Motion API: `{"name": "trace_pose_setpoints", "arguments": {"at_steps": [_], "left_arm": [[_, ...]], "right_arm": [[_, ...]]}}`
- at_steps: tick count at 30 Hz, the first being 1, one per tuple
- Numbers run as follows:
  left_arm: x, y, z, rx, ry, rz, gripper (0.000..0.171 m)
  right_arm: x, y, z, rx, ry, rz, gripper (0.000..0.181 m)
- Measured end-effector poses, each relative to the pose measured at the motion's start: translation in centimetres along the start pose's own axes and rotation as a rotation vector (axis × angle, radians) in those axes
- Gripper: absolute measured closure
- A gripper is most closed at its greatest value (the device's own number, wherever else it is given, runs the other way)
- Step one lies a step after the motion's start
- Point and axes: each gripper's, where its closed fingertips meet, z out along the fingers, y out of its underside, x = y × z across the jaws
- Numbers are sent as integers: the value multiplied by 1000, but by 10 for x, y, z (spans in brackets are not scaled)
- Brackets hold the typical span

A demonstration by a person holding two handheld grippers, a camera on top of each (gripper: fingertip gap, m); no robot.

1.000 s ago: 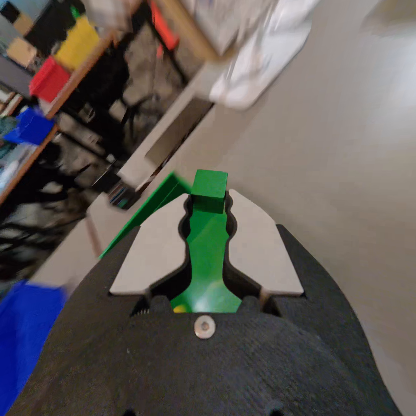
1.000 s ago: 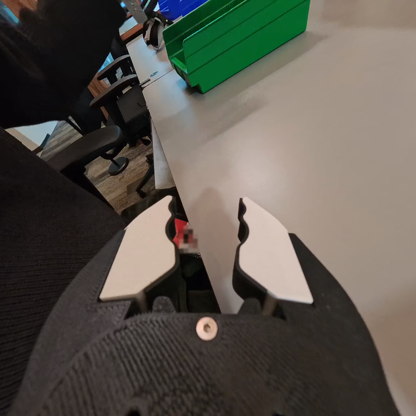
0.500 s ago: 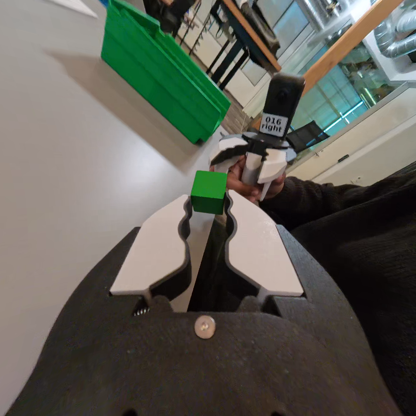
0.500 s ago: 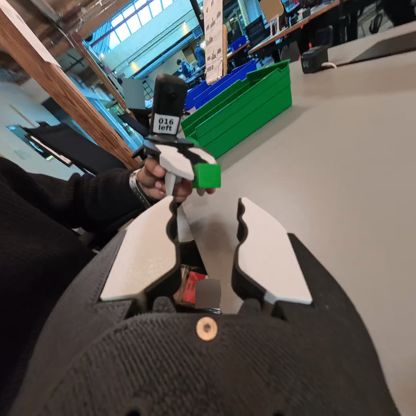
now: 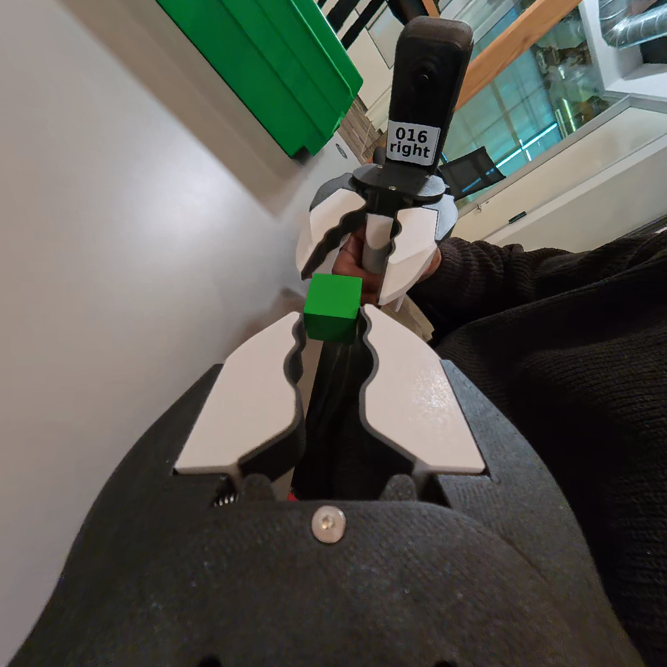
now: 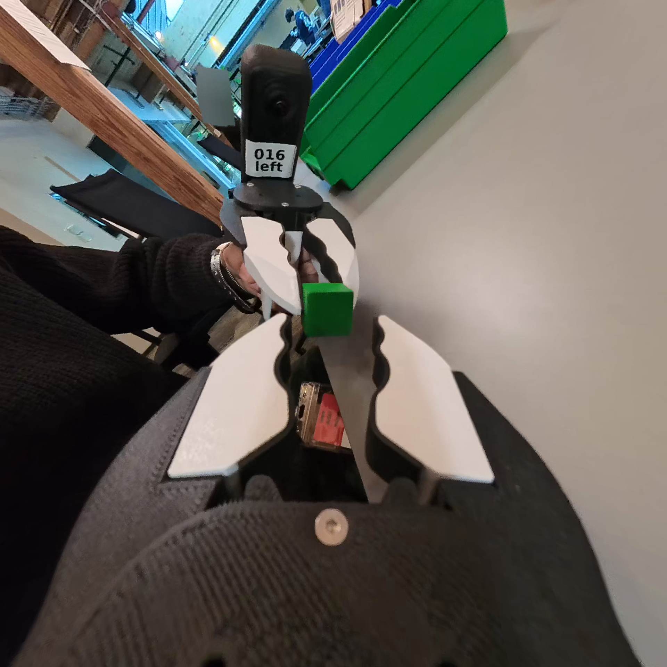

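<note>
The left gripper (image 5: 331, 317) has its jaws closed narrowly on a green cube (image 5: 332, 311), which sits clamped right at the fingertips with most of its body sticking out beyond them. The cube is as wide as it is long, so it has no long axis; in the left wrist view one flat face looks up toward the camera and the opposite end faces the other gripper. It is held in the air off the near edge of the grey bench (image 5: 108, 252), above the person's black-sleeved lap.

Just beyond the cube, the right gripper (image 5: 346, 285) faces it, jaws spread wide and holding nothing, apart from the cube. A hand (image 5: 355, 258) grips its handle behind the fingers.

The right wrist view shows the same meeting from the other side: the right gripper (image 6: 332, 319) with its wide gap, the green cube (image 6: 326, 310) just ahead of that gap and nearer the left fingertip, pinched by the left gripper (image 6: 321, 288). Only this view shows a wrist bracelet (image 6: 223, 274), a red and clear object (image 6: 321, 418) below the bench edge, and blue bins (image 6: 346, 47) behind the green bin (image 6: 408, 104). The green bin (image 5: 274, 68) also appears in the left view.
</note>
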Motion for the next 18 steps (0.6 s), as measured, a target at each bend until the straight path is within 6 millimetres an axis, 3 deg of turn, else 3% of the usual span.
{"name": "trace_pose_setpoints", "arguments": {"at_steps": [18], "left_arm": [[4, 7, 5, -26, 39, -20, 143]], "right_arm": [[-5, 7, 4, -26, -79, 54, 155]]}}
